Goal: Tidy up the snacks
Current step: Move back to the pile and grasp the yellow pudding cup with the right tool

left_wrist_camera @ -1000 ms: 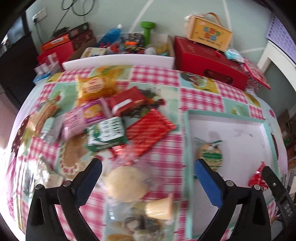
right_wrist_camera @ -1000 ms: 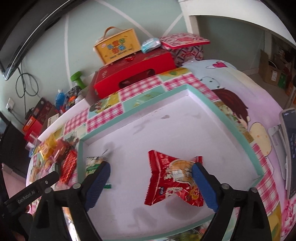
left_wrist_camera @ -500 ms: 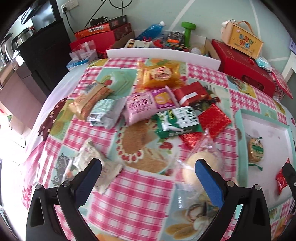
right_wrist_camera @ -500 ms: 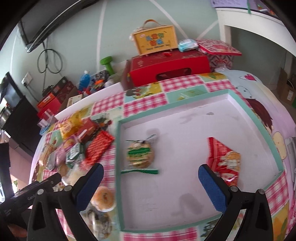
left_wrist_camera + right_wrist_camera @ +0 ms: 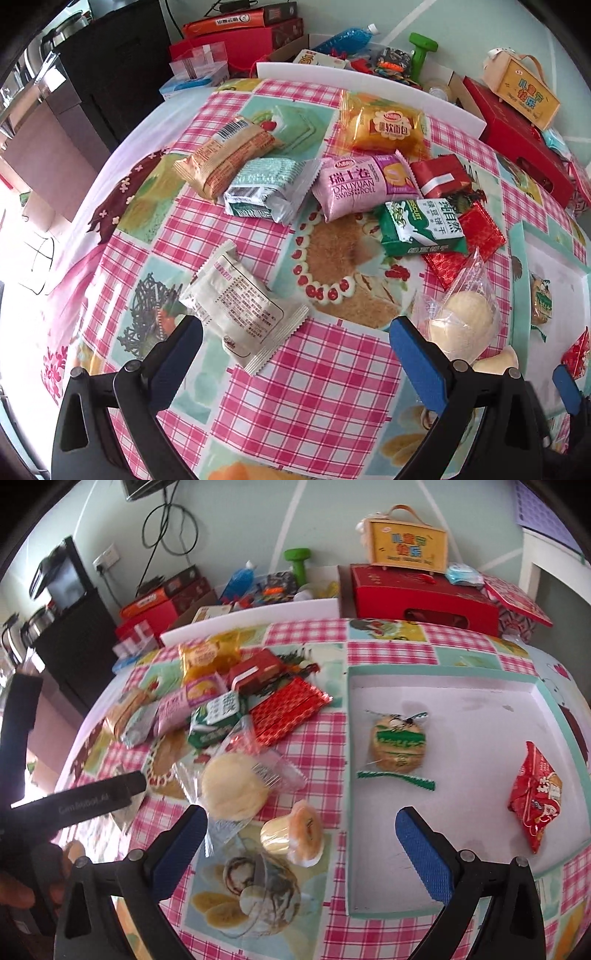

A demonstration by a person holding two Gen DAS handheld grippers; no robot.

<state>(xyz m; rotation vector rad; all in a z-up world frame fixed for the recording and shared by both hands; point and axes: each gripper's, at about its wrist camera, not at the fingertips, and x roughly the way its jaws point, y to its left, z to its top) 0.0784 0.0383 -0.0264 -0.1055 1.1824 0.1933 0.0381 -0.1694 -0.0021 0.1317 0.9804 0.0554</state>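
Observation:
Several wrapped snacks lie in a pile on the checked tablecloth: a white packet (image 5: 240, 306), a pink Swiss roll (image 5: 354, 186), a green biscuit pack (image 5: 421, 227) and a round pale bun in clear wrap (image 5: 461, 325) (image 5: 232, 786). My left gripper (image 5: 295, 350) is open and empty above the white packet. My right gripper (image 5: 299, 845) is open and empty above a small cupcake (image 5: 295, 832). The teal-rimmed white tray (image 5: 349, 775) holds a round cookie (image 5: 397, 744) and a red packet (image 5: 535, 797).
A red gift box (image 5: 417, 598) with a yellow case (image 5: 408, 546) on it stands at the back. A white board (image 5: 369, 85), bottles and boxes line the far edge. A black cabinet (image 5: 110, 74) stands to the left.
Both grippers have swung left, away from the tray toward the snack pile. The left now hangs over the white packet; the right has left the red packet in the tray.

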